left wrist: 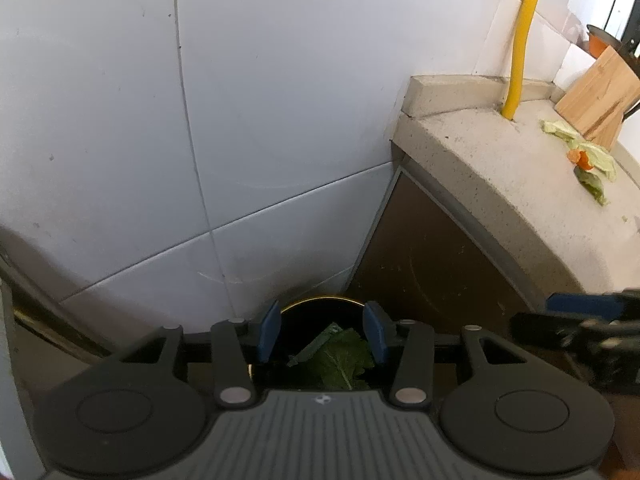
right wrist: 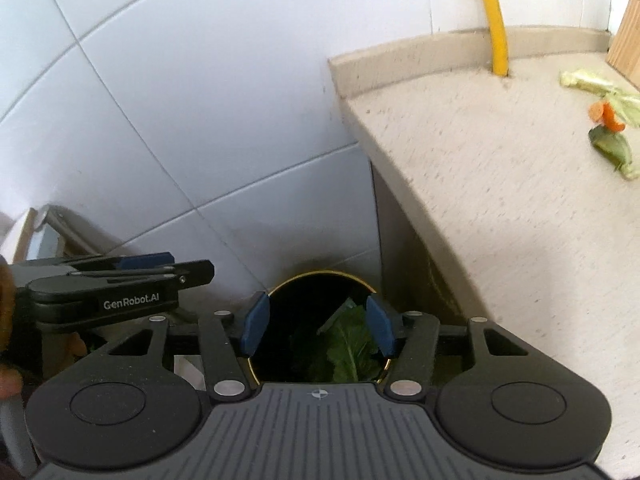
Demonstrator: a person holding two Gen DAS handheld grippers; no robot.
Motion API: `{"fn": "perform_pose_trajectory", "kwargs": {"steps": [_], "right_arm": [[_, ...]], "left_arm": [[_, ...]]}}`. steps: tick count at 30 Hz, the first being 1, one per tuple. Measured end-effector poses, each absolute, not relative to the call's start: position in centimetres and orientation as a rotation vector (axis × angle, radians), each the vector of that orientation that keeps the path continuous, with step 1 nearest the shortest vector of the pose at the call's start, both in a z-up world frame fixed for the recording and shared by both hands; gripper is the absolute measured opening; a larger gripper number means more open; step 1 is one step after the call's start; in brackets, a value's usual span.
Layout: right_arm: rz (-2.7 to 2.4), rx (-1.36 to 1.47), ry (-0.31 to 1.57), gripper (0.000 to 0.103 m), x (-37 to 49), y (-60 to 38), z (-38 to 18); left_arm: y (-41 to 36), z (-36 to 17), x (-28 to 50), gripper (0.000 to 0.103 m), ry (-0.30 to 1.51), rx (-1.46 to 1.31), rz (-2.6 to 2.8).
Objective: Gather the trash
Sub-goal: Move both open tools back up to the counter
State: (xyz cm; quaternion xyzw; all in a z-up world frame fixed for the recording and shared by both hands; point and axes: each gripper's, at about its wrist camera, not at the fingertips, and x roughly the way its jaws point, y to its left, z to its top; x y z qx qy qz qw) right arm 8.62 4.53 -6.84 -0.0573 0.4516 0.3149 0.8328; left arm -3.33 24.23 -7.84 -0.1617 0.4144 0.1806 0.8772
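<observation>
You face white wall tiles (right wrist: 200,100), a speckled beige countertop (right wrist: 500,200), a yellow pipe (right wrist: 496,32), and dark green leaves (right wrist: 352,352) in a gold-rimmed black bin (right wrist: 320,276).

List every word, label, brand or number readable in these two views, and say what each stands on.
"GenRobot.AI": white lettering on the black side of the left claw, seen in the right wrist view.
The small round marks on each claw's grey body are symbols, not text.
Nothing else readable: none on the bin, wall or counter.
</observation>
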Motion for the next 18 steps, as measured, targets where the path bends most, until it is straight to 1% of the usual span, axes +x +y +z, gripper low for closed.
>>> {"fn": "perform_pose_trajectory", "kwargs": {"steps": [8, 11, 18], "right_arm": [[0.692, -0.083, 0.880, 0.063, 8.2, 0.7, -3.2], [0.672, -0.071, 0.842, 0.067, 8.4, -1.4, -1.9], [0.574, -0.058, 0.777, 0.068, 9.4, -6.5, -0.2]], "left_arm": [[23.1, -7.6, -3.2, 0.040, 0.854, -0.278, 0.352], [22.7, -7.5, -3.1, 0.041, 0.853, -0.268, 0.334], [20.3, -6.0, -2.3, 0.041, 0.812, -0.282, 0.258]]}}
